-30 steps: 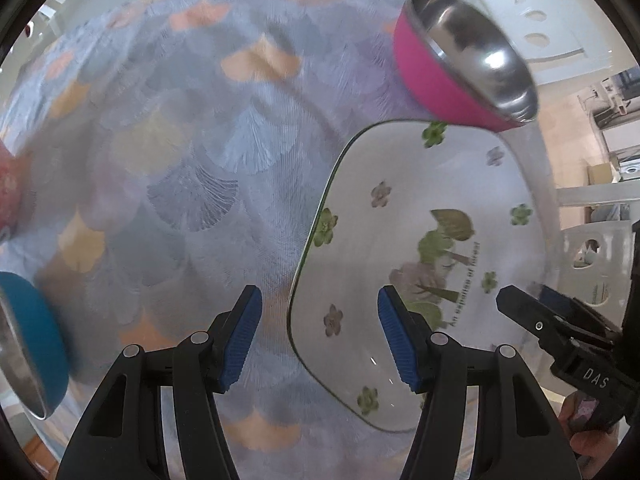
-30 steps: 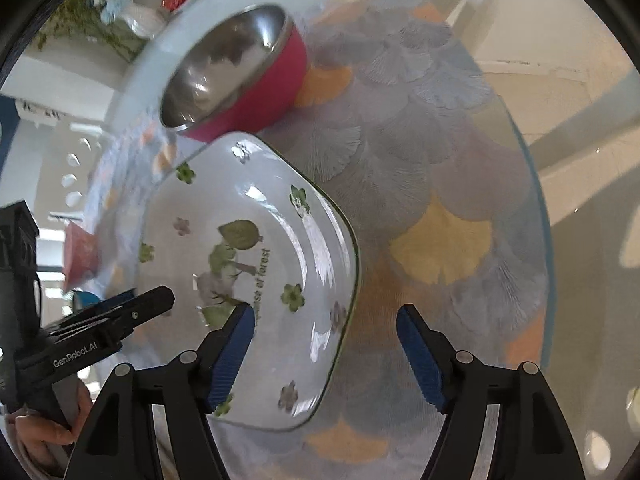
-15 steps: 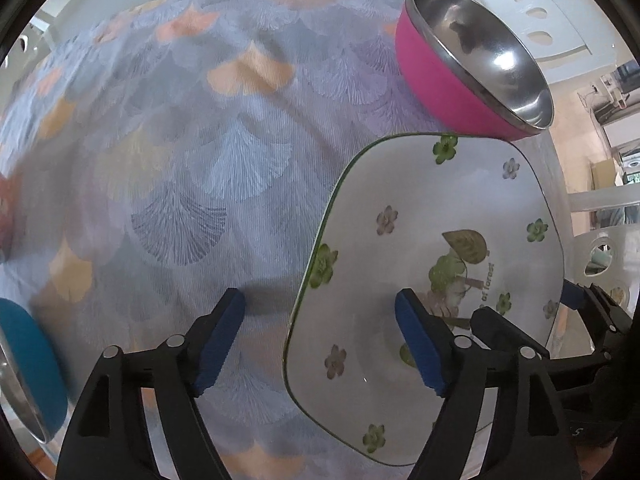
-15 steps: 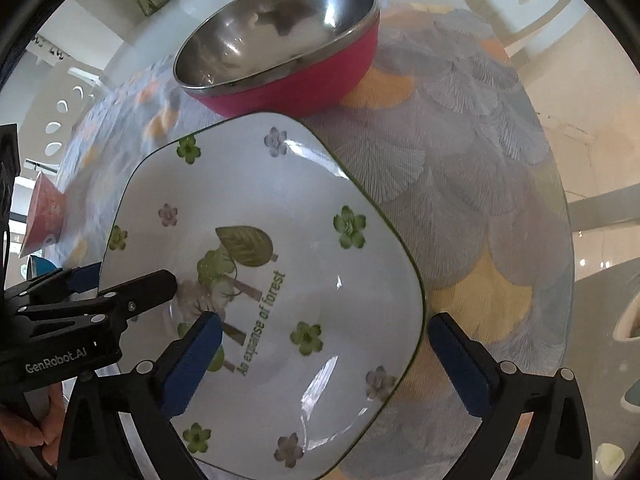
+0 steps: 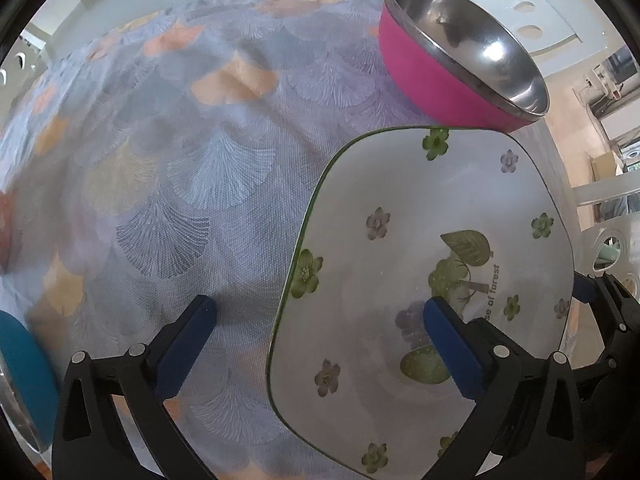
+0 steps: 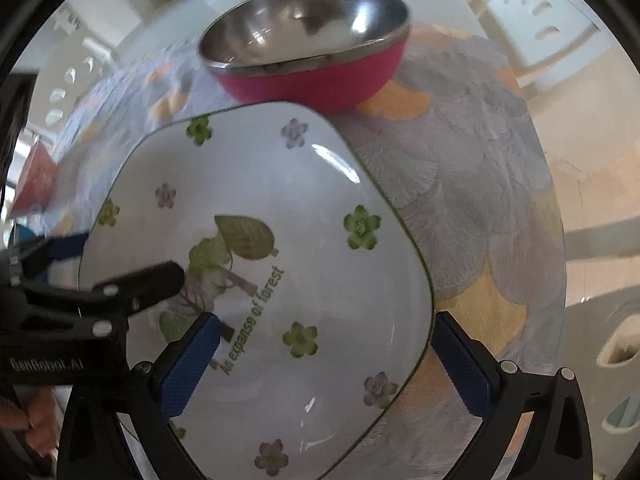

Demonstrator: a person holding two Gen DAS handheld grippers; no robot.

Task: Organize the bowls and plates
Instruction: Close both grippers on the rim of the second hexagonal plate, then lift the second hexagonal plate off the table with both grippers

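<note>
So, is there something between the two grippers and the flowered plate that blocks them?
Nothing visible blocks them. The left gripper and right gripper are both open and each straddles an opposite edge of the flowered plate. The pink bowl stands just behind the plate's far edge, away from the fingers.

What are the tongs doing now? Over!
Left tongs open, straddling plate edge. Right tongs open, straddling opposite edge. Pink bowl right behind the plate.

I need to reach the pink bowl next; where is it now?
The pink bowl stands on the tablecloth at the far side, top right in the left wrist view and top centre in the right, just behind the flowered plate.
</note>
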